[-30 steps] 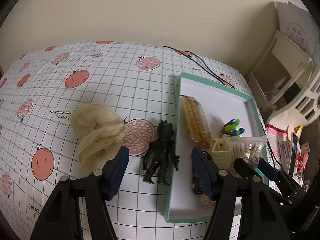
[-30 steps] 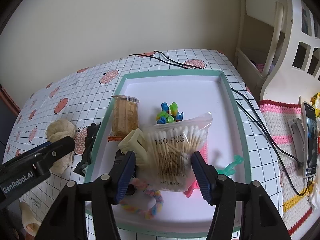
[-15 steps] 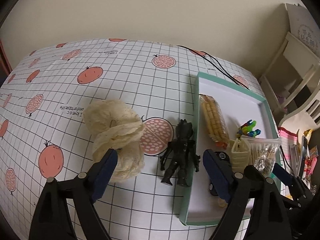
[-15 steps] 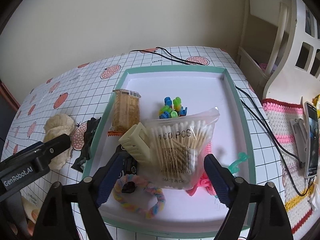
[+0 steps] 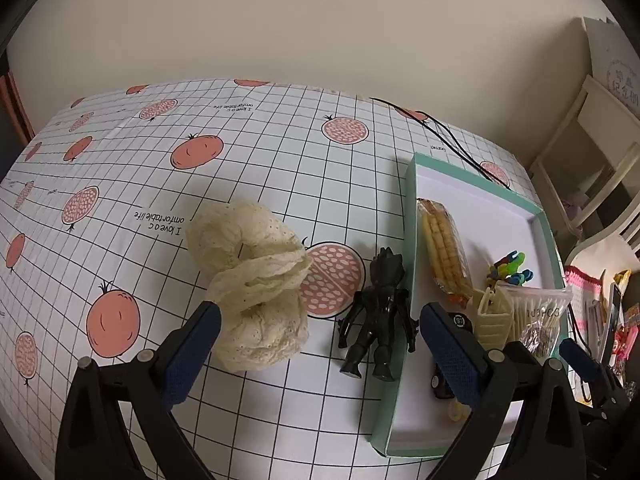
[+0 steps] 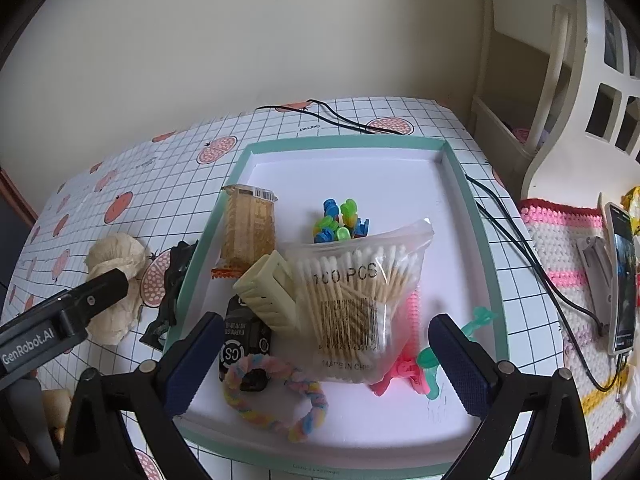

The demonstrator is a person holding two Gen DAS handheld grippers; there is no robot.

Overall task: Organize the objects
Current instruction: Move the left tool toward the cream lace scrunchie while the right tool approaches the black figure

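My left gripper (image 5: 318,330) stands open above the table, its fingers to either side of a cream crumpled cloth (image 5: 250,280) and a black toy figure (image 5: 378,312) lying beside the tray. The green-rimmed white tray (image 6: 476,216) holds a bag of cotton swabs (image 6: 356,300), a wrapped snack pack (image 6: 250,228), coloured clips (image 6: 338,220), a cream hair claw (image 6: 270,294), a pastel scrunchie (image 6: 276,400), a black pouch (image 6: 240,344) and pink and green clips (image 6: 408,372). My right gripper (image 6: 320,350) hangs open over the tray's near end, holding nothing.
A black cable (image 6: 520,256) runs along the tray's right side to a phone (image 6: 622,276) on a pink crocheted mat (image 6: 560,248). White furniture (image 6: 560,80) stands at the far right. The table carries a gridded fruit-print cloth (image 5: 200,152).
Both grippers have opened wider and pulled back. The left view has shifted left, so the cloth and toy figure now lie between its fingers.
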